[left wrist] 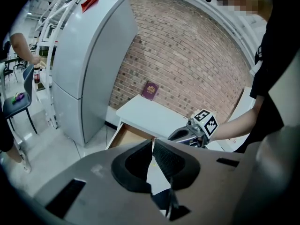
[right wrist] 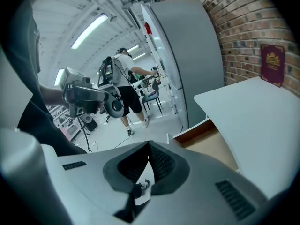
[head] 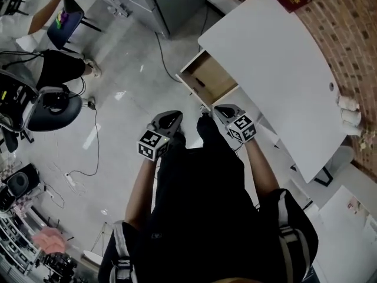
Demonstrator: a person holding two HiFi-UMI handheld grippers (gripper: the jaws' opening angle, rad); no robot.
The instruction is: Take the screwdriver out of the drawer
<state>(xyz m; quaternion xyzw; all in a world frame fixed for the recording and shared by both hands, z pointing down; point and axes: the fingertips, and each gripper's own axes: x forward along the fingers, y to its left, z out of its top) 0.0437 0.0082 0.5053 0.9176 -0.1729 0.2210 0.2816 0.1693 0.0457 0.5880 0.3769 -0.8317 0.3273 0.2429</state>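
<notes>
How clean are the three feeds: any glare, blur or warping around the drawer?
Head view: sharp, even light, drawer clear, faint floor glare. Left gripper view: fisheye bends brick wall, corners dark. Right gripper view: same bending, bright ceiling lamp.

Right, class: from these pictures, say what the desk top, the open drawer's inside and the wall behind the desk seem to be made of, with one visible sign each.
Desk top: probably laminate or painted board; plain white, smooth, matt.
Drawer: inside looks like bare wood or plywood; flat tan, no sheen.
Wall: brick; red-brown blocks with pale mortar lines.
</notes>
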